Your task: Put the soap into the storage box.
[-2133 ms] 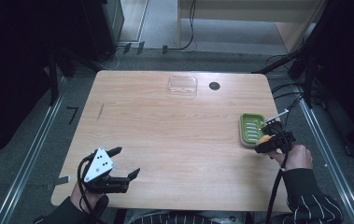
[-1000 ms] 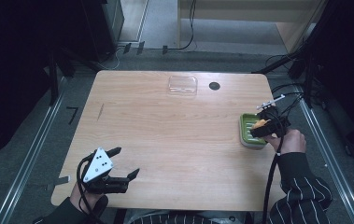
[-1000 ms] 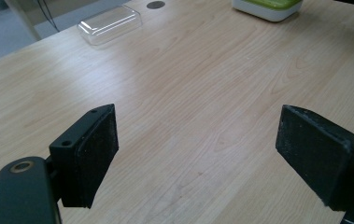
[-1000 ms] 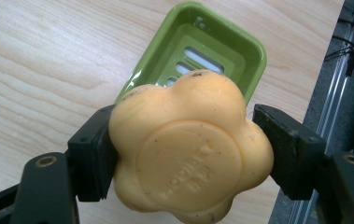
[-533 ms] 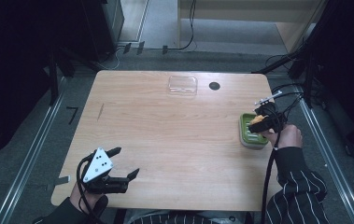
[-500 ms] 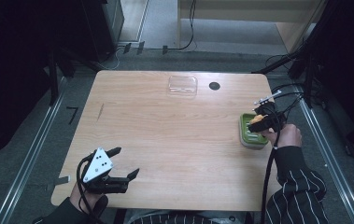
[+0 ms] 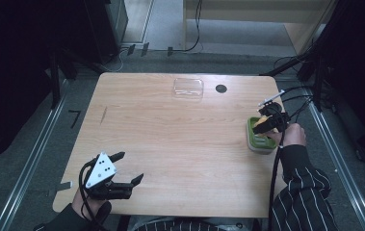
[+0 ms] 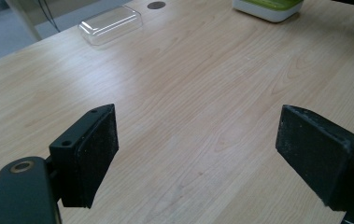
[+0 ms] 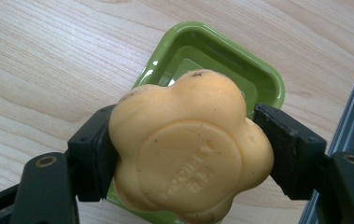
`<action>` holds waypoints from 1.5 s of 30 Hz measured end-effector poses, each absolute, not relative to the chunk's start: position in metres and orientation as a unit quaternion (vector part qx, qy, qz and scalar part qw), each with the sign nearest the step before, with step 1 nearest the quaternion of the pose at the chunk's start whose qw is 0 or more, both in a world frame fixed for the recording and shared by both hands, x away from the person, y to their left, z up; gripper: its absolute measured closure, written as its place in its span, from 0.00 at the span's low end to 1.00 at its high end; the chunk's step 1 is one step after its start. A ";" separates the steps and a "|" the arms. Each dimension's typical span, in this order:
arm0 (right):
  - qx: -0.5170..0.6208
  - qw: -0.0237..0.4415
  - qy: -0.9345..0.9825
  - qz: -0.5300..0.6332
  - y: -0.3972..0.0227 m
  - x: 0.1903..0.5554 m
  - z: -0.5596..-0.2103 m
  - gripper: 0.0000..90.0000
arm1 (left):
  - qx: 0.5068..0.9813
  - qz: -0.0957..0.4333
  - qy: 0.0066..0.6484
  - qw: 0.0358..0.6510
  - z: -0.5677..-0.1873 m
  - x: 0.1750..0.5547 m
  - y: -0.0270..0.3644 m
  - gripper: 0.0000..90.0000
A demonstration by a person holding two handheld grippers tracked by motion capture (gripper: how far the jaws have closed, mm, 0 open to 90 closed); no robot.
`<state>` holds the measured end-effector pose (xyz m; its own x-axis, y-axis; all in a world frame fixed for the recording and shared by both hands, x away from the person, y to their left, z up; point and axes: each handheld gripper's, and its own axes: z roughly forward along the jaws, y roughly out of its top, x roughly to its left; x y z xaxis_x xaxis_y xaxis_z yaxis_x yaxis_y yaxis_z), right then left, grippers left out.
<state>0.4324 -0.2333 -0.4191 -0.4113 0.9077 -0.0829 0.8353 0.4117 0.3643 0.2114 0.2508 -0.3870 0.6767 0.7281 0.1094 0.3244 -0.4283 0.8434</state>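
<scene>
The wooden bench (image 7: 180, 144) carries a green dish (image 9: 240, 60) near its right edge, long axis running away from the person, and a clear lid (image 7: 188, 88) at the far edge. The left gripper (image 7: 122, 174) rests at the near left corner, fingers (image 8: 90, 154) spread wide. The right gripper (image 9: 186, 158) clamps a flower-shaped yellow soap (image 9: 188, 154) above the dish, its stamped flat face toward that gripper's camera.
</scene>
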 end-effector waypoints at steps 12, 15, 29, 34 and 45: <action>0.520 0.117 0.838 0.116 -0.233 0.445 -0.433 0.31 | 0.811 0.237 0.324 0.425 -0.387 0.211 0.251 0.15; 0.518 0.111 0.840 0.113 -0.233 0.446 -0.436 0.31 | 0.810 0.237 0.325 0.425 -0.387 0.211 0.251 0.15; 0.515 0.102 0.844 0.108 -0.235 0.449 -0.441 0.31 | 0.811 0.237 0.325 0.425 -0.387 0.211 0.251 0.15; 0.515 0.102 0.844 0.108 -0.236 0.450 -0.442 0.31 | 0.811 0.237 0.324 0.425 -0.387 0.211 0.251 0.15; 0.516 0.096 0.844 0.113 -0.240 0.450 -0.445 0.31 | 0.812 0.236 0.324 0.425 -0.387 0.211 0.251 0.15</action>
<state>0.4498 -0.2401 -0.4451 -0.4493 0.8923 -0.0443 0.8489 0.4418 0.2900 0.2115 0.2505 -0.3872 0.6787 0.7265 0.1077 0.3255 -0.4290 0.8426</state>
